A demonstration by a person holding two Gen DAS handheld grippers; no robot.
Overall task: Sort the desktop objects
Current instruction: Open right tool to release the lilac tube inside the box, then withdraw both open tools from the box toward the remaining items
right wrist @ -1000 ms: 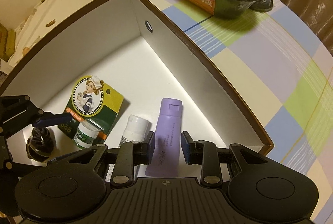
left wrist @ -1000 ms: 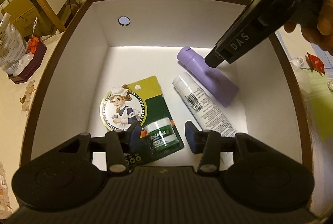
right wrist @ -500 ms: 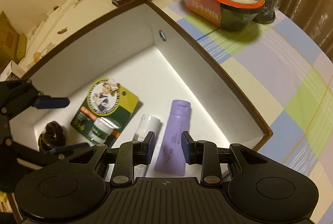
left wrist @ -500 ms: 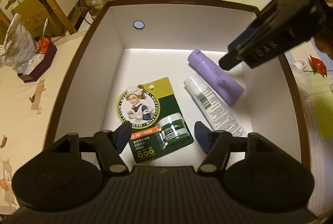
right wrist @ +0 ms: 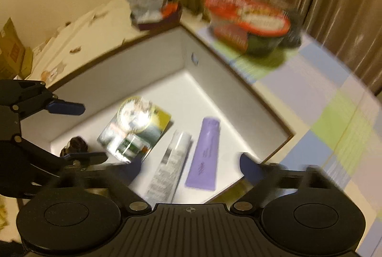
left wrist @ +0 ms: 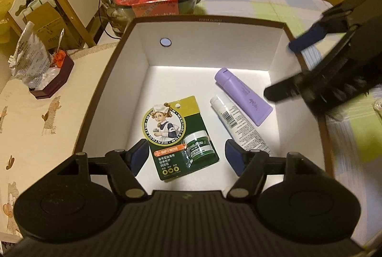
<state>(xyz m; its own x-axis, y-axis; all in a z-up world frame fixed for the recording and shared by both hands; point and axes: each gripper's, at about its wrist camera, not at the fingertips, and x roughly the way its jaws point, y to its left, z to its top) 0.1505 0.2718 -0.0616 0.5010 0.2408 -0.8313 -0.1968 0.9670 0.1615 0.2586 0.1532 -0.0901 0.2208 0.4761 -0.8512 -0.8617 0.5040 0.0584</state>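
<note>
My left tool (left wrist: 185,156) hangs wide open and empty over the near edge of the box (left wrist: 210,19). My right tool (right wrist: 189,165) is spread wide too, holding nothing, above the box's right edge. On the box floor, the purple tube (left wrist: 243,96) lies beside the white tube (left wrist: 238,123) toward the right wall; the green balm card (left wrist: 177,135) rests mid-floor.

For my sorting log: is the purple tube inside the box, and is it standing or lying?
Inside, lying flat. The purple tube rests on the box floor beside the white tube.
</note>
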